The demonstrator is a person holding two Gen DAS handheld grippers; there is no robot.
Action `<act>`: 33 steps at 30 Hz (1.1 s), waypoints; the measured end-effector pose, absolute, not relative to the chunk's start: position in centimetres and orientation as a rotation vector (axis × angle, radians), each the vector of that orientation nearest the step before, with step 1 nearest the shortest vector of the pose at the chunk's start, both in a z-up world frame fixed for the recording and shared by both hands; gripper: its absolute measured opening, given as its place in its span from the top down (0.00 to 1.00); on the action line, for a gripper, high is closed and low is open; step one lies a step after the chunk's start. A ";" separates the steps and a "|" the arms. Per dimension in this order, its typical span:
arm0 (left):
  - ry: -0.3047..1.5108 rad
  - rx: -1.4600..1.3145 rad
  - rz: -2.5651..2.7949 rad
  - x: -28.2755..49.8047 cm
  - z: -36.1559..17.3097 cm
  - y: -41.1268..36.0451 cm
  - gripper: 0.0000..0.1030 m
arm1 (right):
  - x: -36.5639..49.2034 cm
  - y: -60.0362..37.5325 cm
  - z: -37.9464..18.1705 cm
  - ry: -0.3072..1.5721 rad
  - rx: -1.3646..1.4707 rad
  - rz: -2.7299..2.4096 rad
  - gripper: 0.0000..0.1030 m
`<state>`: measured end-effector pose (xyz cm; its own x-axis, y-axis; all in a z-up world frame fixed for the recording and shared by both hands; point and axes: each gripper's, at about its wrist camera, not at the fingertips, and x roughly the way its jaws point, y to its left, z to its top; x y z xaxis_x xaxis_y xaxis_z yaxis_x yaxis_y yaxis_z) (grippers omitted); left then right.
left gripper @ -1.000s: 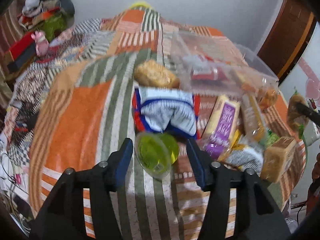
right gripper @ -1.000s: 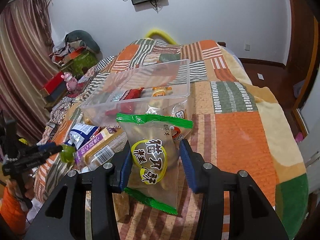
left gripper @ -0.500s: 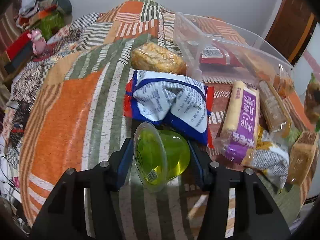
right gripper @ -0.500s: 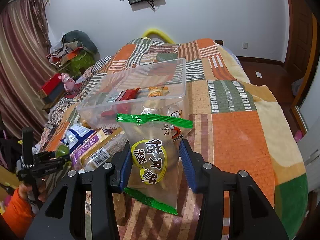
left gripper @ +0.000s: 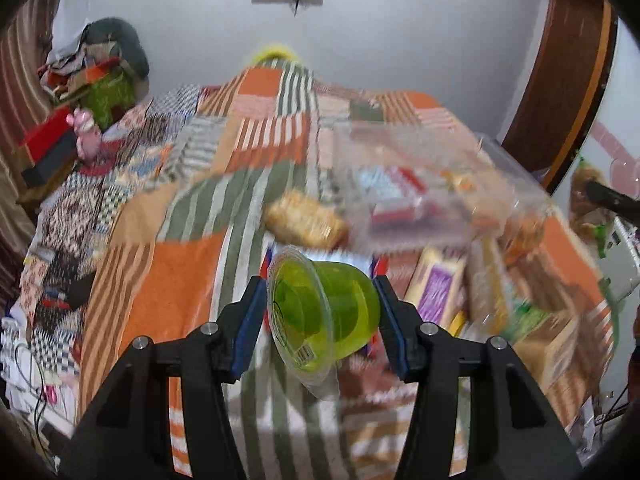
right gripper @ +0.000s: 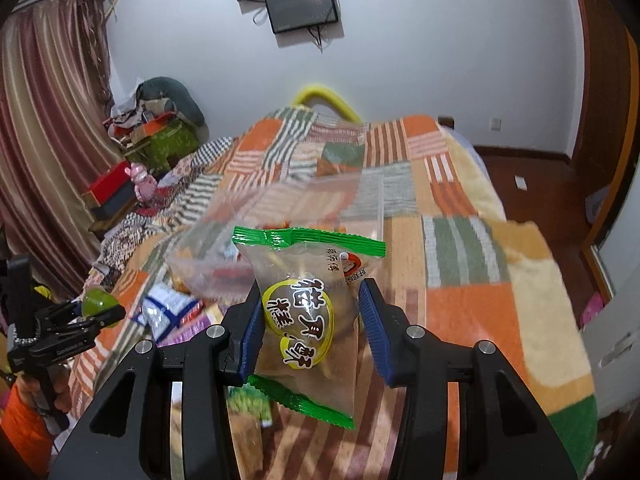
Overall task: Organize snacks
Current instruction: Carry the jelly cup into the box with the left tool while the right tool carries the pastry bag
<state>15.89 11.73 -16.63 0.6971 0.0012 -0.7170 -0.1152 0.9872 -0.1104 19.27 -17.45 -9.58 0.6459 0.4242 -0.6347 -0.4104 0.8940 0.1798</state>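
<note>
My left gripper [left gripper: 320, 312] is shut on a green jelly cup [left gripper: 320, 312] and holds it above the bedspread; the cup also shows in the right wrist view [right gripper: 98, 302]. My right gripper [right gripper: 310, 324] is shut on a clear cake packet with green edges [right gripper: 308, 312], held in the air near the clear plastic box [right gripper: 280, 236]. The box [left gripper: 420, 184] stands on the bed with a few snacks inside. A blue-and-white bag [right gripper: 168, 312], a purple packet [left gripper: 438, 292] and a wrapped bread [left gripper: 306, 222] lie on the bed.
The patchwork bedspread [left gripper: 180, 264] covers the bed. More wrapped cakes [left gripper: 548, 344] lie at its right edge. A cluttered side table with a red box [right gripper: 110, 190] stands left of the bed. A brown door [left gripper: 568, 80] is at the right.
My left gripper closed on the green jelly cup and lifted it off the bed. My right gripper rose with the cake packet still in it.
</note>
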 end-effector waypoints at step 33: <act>0.937 -0.147 -0.077 23.6 -20.8 9.8 0.52 | 27.3 -10.1 -10.9 0.752 -0.103 0.496 0.59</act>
<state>23.64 9.81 -20.82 0.5907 -0.1300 -0.7964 0.0022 0.9872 -0.1595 27.33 -10.07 -10.91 0.6214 0.3944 -0.6770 -0.4667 0.8804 0.0844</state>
